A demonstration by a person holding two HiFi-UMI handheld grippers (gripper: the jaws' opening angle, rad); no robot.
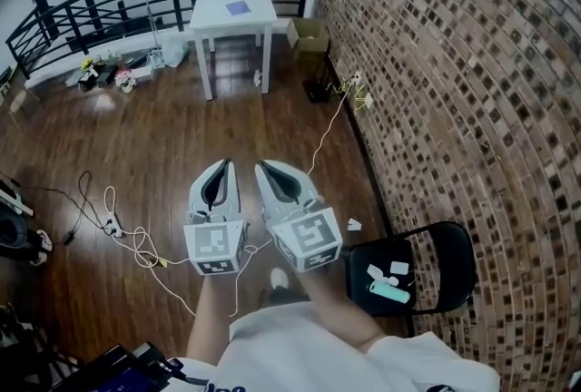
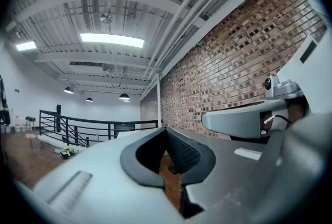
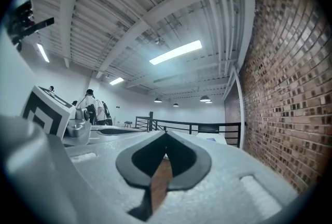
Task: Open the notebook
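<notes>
Both pairs of fingers are pressed together on nothing. The left gripper and right gripper, smooth grey moulded shells with dark ribbed pads, point level, side by side. The notebook, a thin flat purple rectangle, lies on the far white tabletop, well apart, straight ahead across the glossy wooden floor. Neither of the 2 hands looks nearer, and its long axis is too small to tell.

Purple item on white table: unidentifiably small.
</notes>
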